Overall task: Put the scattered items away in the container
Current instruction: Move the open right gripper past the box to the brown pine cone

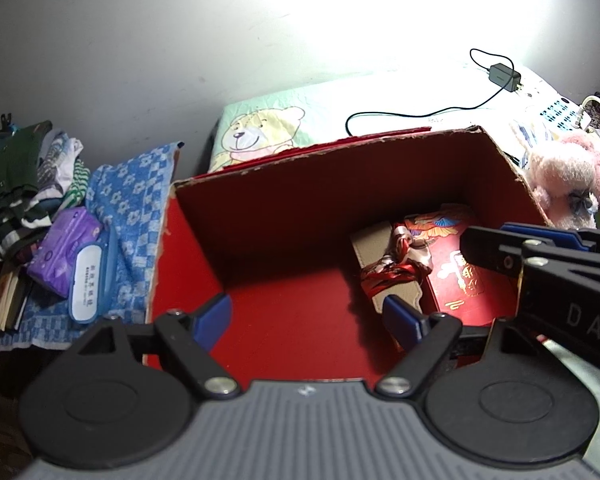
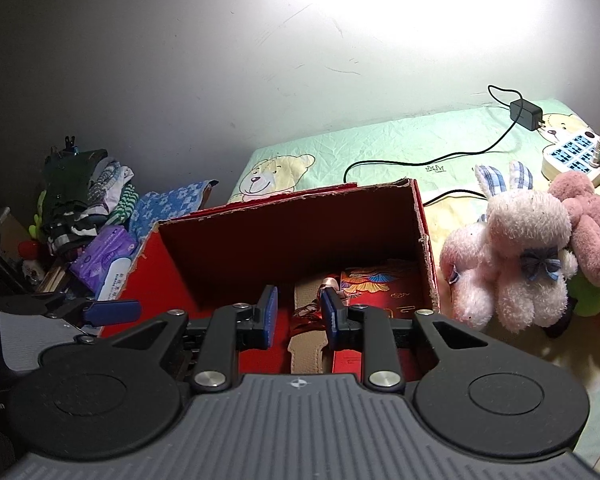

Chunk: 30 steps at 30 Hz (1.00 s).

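An open red cardboard box [image 1: 320, 208] [image 2: 292, 236] stands on the bed. Inside at its right lie a beige case [image 1: 374, 244] [image 2: 306, 344] wrapped in a patterned scarf [image 1: 400, 264] and a red gift packet [image 1: 472, 284] [image 2: 380, 284]. My left gripper [image 1: 308, 314] hangs open over the box's bare red floor, holding nothing. My right gripper [image 2: 299, 310] is open over the beige case, fingers a little apart with nothing pinched; it reaches in from the right [image 1: 496, 254] in the left wrist view. A pink-white plush bunny [image 2: 516, 264] [image 1: 564, 184] and a pink plush [image 2: 592, 220] lie outside the box on its right.
A black charger [image 2: 526, 114] with its cable and a white power strip [image 2: 576, 156] lie on the bear-print sheet [image 2: 380, 144] behind. Left of the box are a blue patterned towel [image 1: 128, 208], a purple pack [image 1: 64, 256], a white pouch [image 1: 86, 284] and piled clothes [image 1: 28, 184].
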{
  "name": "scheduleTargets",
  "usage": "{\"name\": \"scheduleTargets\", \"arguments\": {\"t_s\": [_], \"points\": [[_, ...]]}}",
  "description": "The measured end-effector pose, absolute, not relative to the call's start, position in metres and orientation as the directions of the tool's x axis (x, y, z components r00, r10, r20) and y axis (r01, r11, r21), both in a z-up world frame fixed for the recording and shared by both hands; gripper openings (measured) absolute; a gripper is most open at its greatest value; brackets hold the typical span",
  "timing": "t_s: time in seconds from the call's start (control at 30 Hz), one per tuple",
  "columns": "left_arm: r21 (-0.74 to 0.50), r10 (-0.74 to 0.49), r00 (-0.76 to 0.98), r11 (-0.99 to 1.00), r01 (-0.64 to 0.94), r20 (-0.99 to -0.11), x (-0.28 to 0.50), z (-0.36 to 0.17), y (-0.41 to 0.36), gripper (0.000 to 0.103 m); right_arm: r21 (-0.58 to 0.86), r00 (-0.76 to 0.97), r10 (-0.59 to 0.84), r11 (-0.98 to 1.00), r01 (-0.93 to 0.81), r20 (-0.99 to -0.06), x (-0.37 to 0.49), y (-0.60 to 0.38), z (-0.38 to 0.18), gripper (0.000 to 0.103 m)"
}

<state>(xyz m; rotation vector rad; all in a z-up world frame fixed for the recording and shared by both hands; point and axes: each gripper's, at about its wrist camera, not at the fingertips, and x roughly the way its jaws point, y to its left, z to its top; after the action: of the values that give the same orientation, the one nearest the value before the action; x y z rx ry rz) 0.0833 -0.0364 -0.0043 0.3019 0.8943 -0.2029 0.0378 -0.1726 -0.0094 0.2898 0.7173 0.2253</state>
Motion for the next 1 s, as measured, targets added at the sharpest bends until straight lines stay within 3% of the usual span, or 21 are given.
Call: {"name": "scheduleTargets", "arguments": {"t_s": [0.23, 0.77, 1.0], "points": [[0.178, -0.015, 0.615, 0.952, 0.25, -0.788, 0.068, -0.001, -0.031, 0.089, 0.376, 0.736, 0.348, 0.917, -0.137, -0.581, 0.025, -0.173, -0.006, 0.033], [0.135, 0.015, 0.609, 0.979, 0.152, -0.793, 0.035, 0.006, -0.007, 0.092, 0.379, 0.704, 0.464, 0.879, -0.289, -0.537, -0.013, -0.18, -0.004, 0.034], [0.114, 0.016, 0.607, 0.986, 0.123, -0.794, 0.018, 0.0, 0.008, 0.088, 0.424, 0.652, 0.534, 0.84, -0.339, -0.538, -0.024, -0.181, -0.016, 0.033]]}}
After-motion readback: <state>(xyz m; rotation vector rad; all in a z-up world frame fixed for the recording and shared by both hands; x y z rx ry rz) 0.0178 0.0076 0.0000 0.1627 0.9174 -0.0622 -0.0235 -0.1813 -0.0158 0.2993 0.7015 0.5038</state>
